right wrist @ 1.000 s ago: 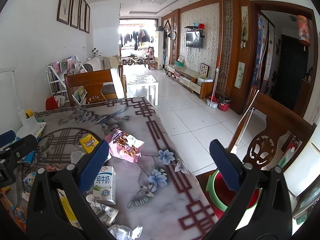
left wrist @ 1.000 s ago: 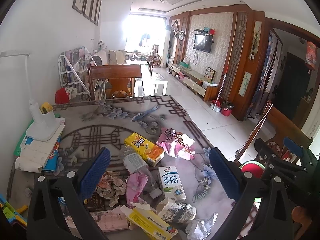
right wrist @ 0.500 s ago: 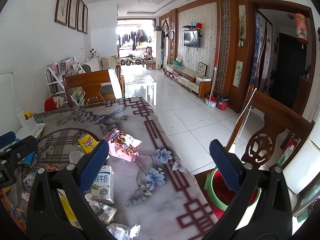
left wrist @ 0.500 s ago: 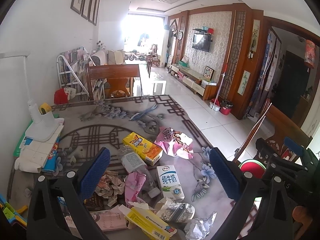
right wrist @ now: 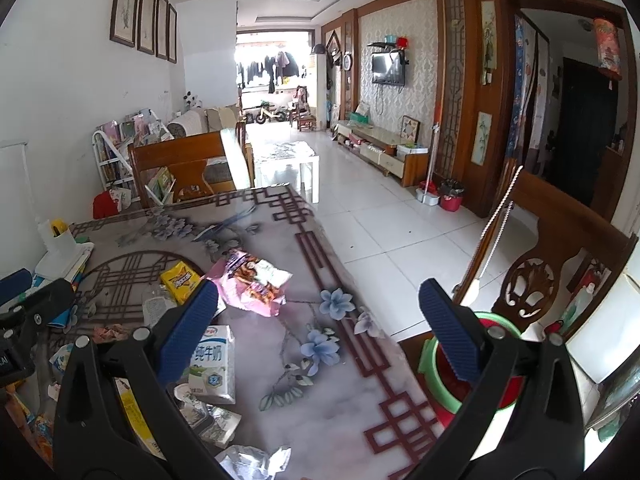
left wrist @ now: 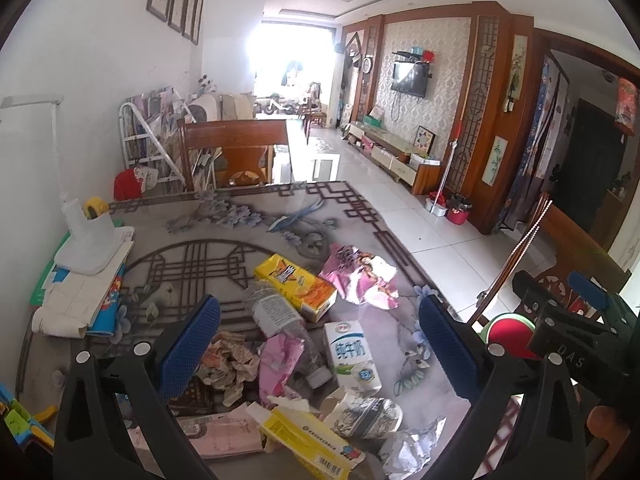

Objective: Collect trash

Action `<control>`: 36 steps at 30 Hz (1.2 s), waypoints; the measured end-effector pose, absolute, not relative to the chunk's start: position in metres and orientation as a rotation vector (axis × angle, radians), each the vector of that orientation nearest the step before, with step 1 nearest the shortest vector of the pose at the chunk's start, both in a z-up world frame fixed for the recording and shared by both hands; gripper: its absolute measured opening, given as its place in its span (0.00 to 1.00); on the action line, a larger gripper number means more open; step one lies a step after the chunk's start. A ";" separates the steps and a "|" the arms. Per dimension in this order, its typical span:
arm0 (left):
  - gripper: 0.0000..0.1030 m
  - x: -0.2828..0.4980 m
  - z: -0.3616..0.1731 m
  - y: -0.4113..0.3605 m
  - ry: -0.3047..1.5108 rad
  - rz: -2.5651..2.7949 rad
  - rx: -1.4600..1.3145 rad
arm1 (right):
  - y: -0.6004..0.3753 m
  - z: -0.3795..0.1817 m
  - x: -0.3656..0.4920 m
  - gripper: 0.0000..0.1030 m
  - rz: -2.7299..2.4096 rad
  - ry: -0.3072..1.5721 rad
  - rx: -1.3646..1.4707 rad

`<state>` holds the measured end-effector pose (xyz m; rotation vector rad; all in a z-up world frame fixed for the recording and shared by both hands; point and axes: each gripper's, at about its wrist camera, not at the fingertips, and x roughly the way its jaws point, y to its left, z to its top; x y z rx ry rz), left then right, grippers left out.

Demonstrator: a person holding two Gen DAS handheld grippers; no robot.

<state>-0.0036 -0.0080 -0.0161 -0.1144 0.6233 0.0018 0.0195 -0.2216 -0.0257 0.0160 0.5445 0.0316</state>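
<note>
Both grippers hover with jaws spread wide and empty: the left gripper [left wrist: 320, 340] at left, the right gripper [right wrist: 318, 326] alongside.

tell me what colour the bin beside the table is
The bin has a green rim and a red inside. It shows best in the right wrist view, low between the open right gripper's fingers.

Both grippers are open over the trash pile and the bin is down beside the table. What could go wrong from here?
1. The pile is packed tight: the milk carton lies against the clear bottle and pink wrapper, so the left gripper may drag neighbours along.
2. The foil scrap sits near the table edge and could get knocked to the floor.
3. The bin sits low beside the table, partly hidden by the right gripper, so a drop may miss.
</note>
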 end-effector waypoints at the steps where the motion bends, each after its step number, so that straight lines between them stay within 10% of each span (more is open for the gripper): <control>1: 0.92 -0.004 -0.018 -0.006 0.630 0.010 -0.117 | -0.219 -0.027 0.021 0.96 0.039 0.551 0.018; 36: 0.78 -0.130 -0.198 0.170 1.110 0.200 -0.092 | -0.016 -0.122 0.032 0.96 0.896 1.067 -0.304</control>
